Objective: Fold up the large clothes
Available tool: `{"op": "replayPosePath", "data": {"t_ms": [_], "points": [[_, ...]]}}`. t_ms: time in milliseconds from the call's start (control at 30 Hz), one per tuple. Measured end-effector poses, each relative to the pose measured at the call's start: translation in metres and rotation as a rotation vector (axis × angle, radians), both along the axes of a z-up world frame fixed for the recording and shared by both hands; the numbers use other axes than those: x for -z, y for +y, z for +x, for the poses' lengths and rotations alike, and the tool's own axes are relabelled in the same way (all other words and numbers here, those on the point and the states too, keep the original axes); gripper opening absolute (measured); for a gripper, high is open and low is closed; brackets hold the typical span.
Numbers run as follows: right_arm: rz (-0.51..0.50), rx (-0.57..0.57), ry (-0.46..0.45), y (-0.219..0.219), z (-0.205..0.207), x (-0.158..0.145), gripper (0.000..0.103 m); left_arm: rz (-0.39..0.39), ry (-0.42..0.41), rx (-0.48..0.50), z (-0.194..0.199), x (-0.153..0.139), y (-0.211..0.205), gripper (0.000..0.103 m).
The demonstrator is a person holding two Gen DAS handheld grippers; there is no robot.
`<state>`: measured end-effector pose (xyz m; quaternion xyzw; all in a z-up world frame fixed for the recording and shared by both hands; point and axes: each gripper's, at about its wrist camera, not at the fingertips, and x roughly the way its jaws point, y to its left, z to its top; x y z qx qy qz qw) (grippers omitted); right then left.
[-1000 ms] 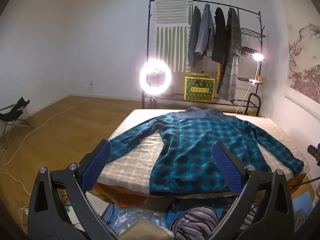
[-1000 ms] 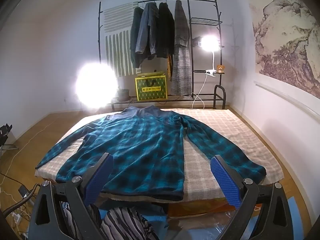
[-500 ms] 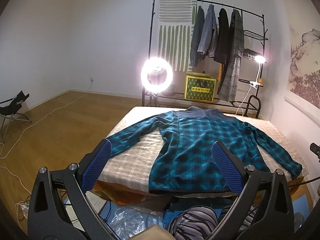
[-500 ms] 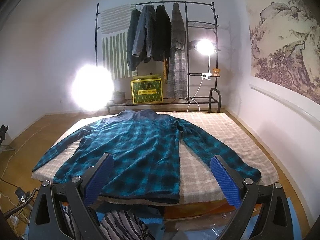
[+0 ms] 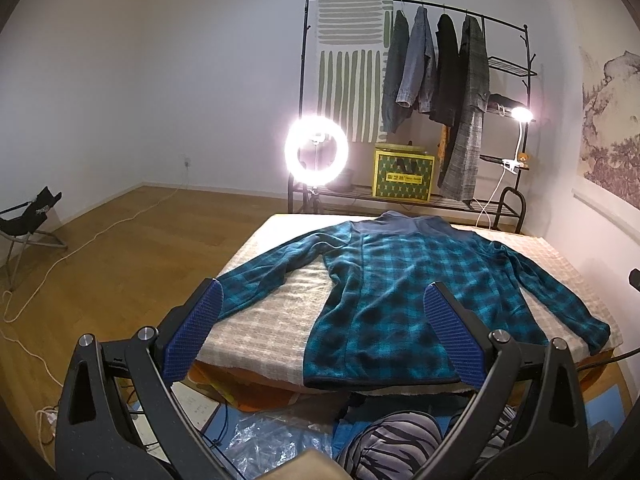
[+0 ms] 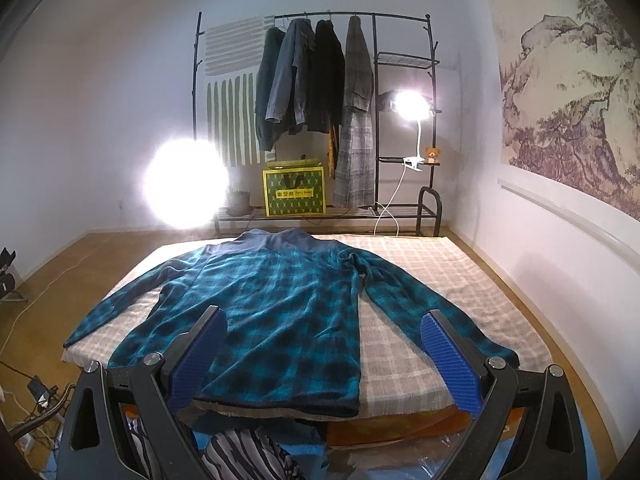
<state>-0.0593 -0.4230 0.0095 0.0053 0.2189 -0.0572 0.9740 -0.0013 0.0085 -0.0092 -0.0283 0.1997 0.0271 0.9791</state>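
Observation:
A teal and black plaid shirt lies flat on the bed, collar at the far end, hem at the near edge, both sleeves spread out. It also shows in the right wrist view. My left gripper is open and empty, held back from the bed's near edge, in front of the hem's left part. My right gripper is open and empty, also short of the near edge, over the hem's right part.
A clothes rack with hanging coats, a yellow box, a ring light and a clip lamp stand behind the bed. Striped cloth and plastic sheeting lie on the floor below the grippers. A folding chair stands far left.
Both views have tilted up a little and drawn slightly back, so the shirt sits lower in frame. Both grippers stay open. The shirt has not moved.

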Motion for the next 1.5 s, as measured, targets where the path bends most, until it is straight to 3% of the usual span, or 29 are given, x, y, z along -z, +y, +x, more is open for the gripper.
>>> {"op": "replayPosePath", "data": {"t_ms": [1500], "points": [[-0.005, 0.001, -0.012, 0.0014, -0.001, -0.0065, 0.099, -0.005, -0.001, 0.006, -0.0013, -0.0018, -0.007, 0.102]]}}
